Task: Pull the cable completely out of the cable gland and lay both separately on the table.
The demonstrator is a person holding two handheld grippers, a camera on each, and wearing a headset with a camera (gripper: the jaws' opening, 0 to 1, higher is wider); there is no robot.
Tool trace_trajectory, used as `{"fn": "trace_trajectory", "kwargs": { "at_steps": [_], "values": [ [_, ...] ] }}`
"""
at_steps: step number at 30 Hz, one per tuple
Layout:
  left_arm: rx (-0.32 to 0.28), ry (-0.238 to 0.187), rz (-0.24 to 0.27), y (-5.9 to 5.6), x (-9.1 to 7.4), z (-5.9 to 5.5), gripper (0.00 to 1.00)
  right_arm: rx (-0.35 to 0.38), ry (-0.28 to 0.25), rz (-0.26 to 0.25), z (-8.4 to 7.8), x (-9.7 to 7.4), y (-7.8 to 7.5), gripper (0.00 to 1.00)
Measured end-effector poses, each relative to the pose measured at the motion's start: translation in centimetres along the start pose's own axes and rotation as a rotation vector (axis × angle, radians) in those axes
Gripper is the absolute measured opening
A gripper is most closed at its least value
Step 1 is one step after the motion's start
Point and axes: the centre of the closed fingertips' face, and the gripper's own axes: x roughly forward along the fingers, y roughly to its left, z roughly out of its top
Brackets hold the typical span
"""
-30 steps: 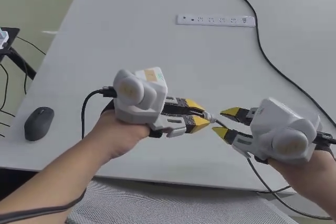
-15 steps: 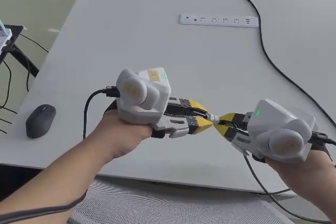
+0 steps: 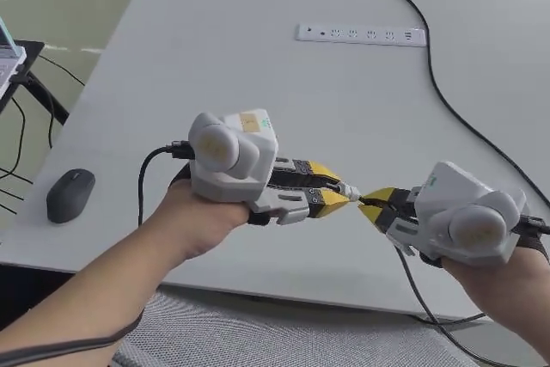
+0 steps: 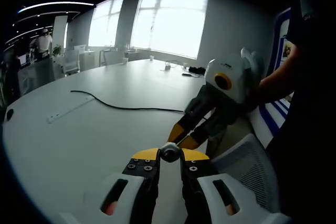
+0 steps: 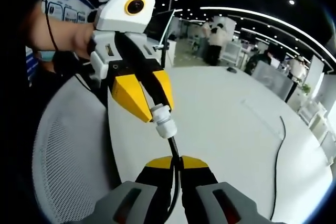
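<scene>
Above table point(image 3: 258, 58), white gland point(image 5: 164, 120), black cable point(image 5: 174, 150)

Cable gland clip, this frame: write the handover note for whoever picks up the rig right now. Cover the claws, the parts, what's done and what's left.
Left claw: shut on the white cable gland, held in the air over the near part of the table.
Right claw: shut on the black cable just outside the gland, nearly tip to tip with the left claw.
Done: both parts are gripped. The cable is in the gland, not yet pulled out.
Left: draw the claws apart until the cable comes free, then lay cable and gland down apart on the table.
</scene>
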Motion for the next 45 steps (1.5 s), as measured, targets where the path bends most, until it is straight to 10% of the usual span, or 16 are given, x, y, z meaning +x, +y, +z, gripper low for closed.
{"fn": "trace_trajectory", "kwargs": {
  "at_steps": [45],
  "values": [
    [-0.038, -0.023, 0.01, 0.7, -1.3, -1.3, 0.15, 0.143, 0.09, -0.04, -3.0, -0.3, -1.0, 0.0]
  ]
}}
